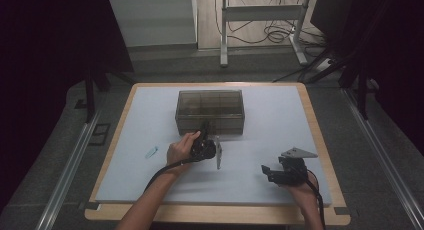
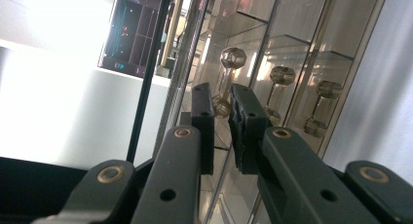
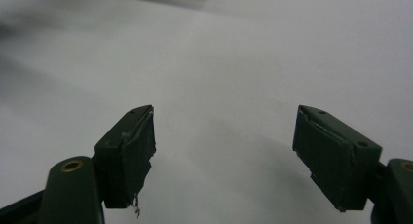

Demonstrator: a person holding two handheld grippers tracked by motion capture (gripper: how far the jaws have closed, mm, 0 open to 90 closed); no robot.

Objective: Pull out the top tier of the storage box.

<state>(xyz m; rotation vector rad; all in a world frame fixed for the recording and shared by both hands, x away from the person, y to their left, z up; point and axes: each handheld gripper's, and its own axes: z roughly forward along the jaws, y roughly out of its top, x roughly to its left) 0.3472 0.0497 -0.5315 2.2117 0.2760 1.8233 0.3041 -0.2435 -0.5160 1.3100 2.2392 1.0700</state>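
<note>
Left gripper [image 2: 221,109] fingers clamp the clear box's [image 1: 210,110] small handle [image 2: 225,83]; right gripper [image 3: 224,156] fingers apart over bare mat [image 3: 219,63].

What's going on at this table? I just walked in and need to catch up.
A person holds a pair of tongs in each hand. The left tongs are closed on a small knob on the front of a clear plastic drawer box in the middle of the table. The right tongs hover open over the bare mat, holding nothing. A small clear piece lies to the left.
</note>
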